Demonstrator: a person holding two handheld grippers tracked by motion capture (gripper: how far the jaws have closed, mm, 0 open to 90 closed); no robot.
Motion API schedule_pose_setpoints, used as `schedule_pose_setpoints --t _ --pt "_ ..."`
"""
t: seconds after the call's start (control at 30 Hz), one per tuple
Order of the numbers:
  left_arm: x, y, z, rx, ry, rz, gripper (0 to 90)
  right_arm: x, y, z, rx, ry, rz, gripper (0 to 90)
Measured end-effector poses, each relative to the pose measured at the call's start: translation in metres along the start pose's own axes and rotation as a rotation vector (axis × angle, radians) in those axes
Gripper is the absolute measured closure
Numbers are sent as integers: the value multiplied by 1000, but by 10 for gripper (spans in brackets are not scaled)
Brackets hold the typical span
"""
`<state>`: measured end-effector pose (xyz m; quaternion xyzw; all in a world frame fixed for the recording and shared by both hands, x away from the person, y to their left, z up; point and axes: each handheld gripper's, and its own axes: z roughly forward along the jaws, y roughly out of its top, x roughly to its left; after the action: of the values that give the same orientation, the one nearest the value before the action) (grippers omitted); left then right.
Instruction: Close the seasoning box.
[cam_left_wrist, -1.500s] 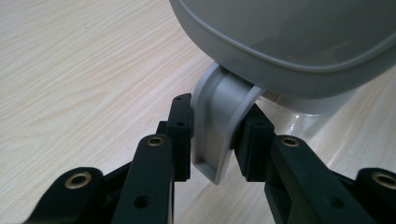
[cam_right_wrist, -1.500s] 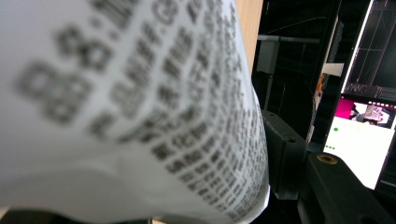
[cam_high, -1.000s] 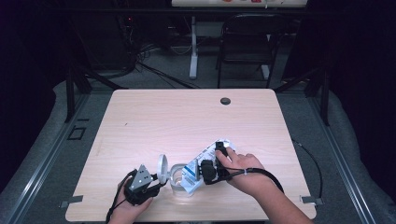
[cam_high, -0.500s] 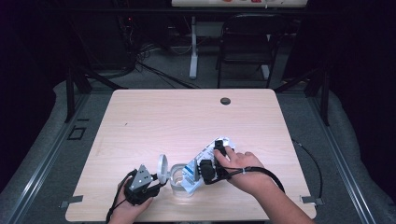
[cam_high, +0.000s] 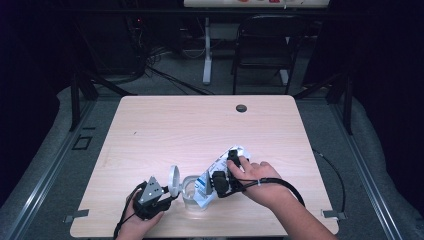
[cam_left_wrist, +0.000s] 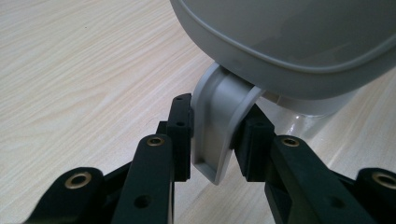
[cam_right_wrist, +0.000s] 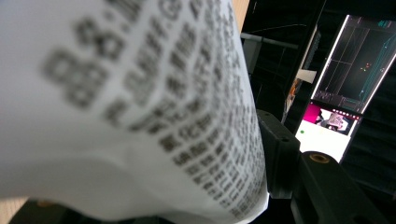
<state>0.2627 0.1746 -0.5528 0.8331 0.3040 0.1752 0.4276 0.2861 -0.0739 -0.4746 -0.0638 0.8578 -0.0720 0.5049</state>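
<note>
Down at the near edge of the wooden table (cam_high: 165, 125), both hands are at work on 1 small setup. The left gripper (cam_left_wrist: 212, 140) has its 2 jaws clamped on the grey hinge tab (cam_left_wrist: 219, 126) of a container lid, pads pressed against either flank of that tab. In the high view the left gripper (cam_high: 159, 196) sits just left of the round lid (cam_high: 174, 179), which stands flipped up on edge, and the clear container (cam_high: 190, 192) rests on the table just beyond the jaw tips, between the 2 grippers.

Over to the right gripper (cam_high: 217, 182): it holds a white printed packet (cam_high: 220, 165), tilted, its lower end right at the container's mouth and its upper end lifted away toward the right hand (cam_high: 260, 180). In the right gripper view the packet (cam_right_wrist: 126, 107) looms close and blurred, dark print across it, with 1 black jaw flush against its right side. Those jaws have just been closing, and the packet sits between them, gripped.
</note>
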Motion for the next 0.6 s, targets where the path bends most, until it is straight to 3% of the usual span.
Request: schedule_pose_setpoints --t 0.6 --pt "0 0 0 -1 1 2 705 1 3 -3 -16 -17 -27 569"
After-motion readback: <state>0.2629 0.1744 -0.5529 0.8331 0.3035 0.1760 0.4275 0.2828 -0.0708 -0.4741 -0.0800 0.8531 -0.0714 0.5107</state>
